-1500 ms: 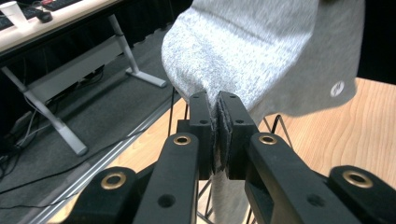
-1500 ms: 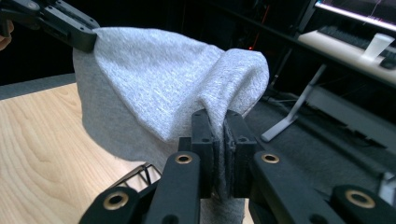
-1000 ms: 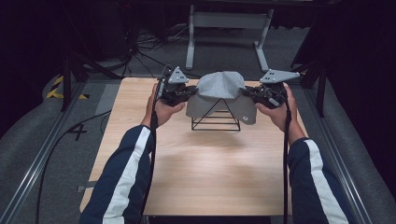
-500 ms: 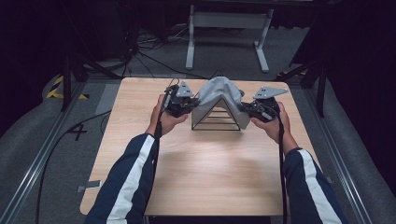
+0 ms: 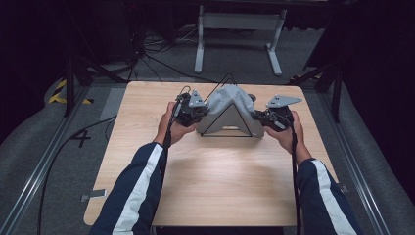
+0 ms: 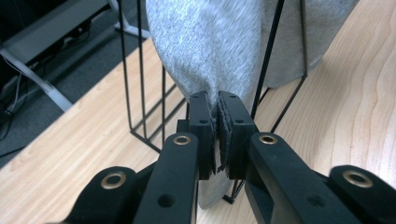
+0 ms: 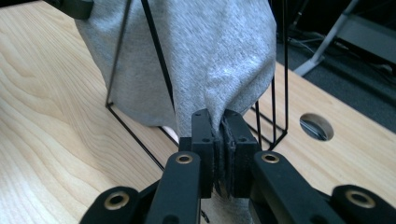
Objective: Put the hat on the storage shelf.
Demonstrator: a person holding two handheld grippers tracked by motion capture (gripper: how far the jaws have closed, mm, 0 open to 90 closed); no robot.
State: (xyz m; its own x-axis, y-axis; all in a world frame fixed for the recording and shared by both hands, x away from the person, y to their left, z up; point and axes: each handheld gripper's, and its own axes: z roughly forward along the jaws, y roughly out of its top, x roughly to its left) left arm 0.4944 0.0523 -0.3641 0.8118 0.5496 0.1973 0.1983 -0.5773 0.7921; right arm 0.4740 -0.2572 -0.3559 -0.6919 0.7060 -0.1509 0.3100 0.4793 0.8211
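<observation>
Where the high view looks down on the desk, a grey cloth is draped over a black wire frame near the middle of the far edge. The left gripper sits against the cloth's left side, and the right gripper against its right side.

Left gripper view: the left gripper is clamped on a fold of the cloth, with the frame's rods beside it.

Right gripper view: the right gripper pinches the cloth's lower hem. A round hole lies in the desk beyond.
</observation>
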